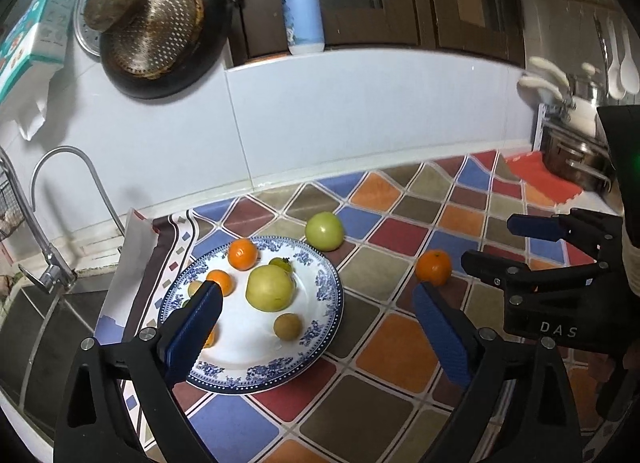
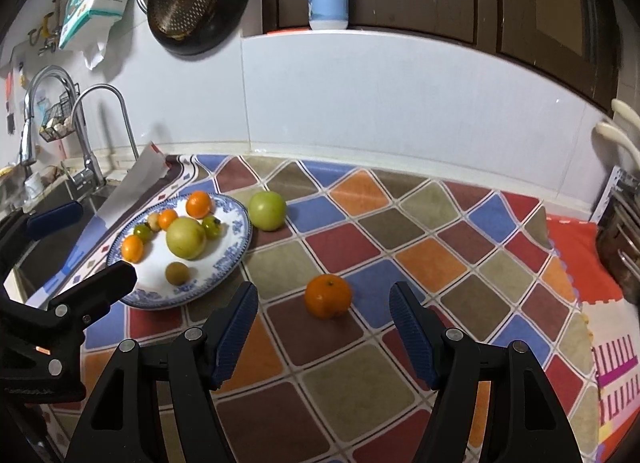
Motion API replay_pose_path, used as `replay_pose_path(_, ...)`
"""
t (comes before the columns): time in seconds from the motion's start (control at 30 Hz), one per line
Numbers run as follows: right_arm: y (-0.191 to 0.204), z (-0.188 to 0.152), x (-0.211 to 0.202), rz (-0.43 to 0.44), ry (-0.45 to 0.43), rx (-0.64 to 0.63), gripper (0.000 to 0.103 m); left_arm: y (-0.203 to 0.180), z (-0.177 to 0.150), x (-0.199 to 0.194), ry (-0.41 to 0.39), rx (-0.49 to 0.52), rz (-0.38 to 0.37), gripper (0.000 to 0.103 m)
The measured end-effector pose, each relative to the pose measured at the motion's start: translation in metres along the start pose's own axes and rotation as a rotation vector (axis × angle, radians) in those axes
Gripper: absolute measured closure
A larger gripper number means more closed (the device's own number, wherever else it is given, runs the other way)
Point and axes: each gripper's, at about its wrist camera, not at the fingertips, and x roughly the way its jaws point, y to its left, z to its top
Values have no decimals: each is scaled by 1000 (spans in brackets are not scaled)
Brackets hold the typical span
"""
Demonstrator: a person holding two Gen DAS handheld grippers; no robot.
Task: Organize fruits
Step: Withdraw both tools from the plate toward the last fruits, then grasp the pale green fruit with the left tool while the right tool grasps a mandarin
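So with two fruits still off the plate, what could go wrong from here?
The orange on the cloth is round and lies just ahead of the open right claw; a nudge from one finger could roll it away. The plate is already crowded, so adding it or the green apple might knock the smaller fruits off.

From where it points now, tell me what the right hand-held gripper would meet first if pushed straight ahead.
Most likely the lone orange on the patterned cloth. It sits just ahead of the right hand-held gripper, between its open fingers and not touching either. Depth is uncertain, so the fingers might meet the cloth first.
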Motion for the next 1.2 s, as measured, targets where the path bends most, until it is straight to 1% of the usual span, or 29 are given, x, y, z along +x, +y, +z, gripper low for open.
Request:
replay_pose_path(0.27,-10,-6,35,29,68,30,34,-6,-5,31,54,33,0,6)
replay_pose_path(0.6,-18,-6,74,42,132,36,35,-12,-5,63,94,75,-31,6)
replay_pose_path(0.7,-18,-6,86,55,155,39,43,-13,-5,69,99,82,-36,6)
replay_pose_path(0.77,-18,-7,93,59,170,40,45,-13,-4,73,102,88,-40,6)
replay_pose_path(0.83,-18,-8,97,66,177,41,50,-14,-3,77,104,93,-46,6)
replay_pose_path(0.97,-19,-9,102,88,188,49,55,-14,-1,84,106,99,-57,6)
replay_pose_path(1.0,-19,-9,103,95,186,50,58,-15,-1,85,105,100,-59,6)
replay_pose_path(1.2,-18,-7,104,96,184,57,59,-16,3,91,99,105,-69,6)
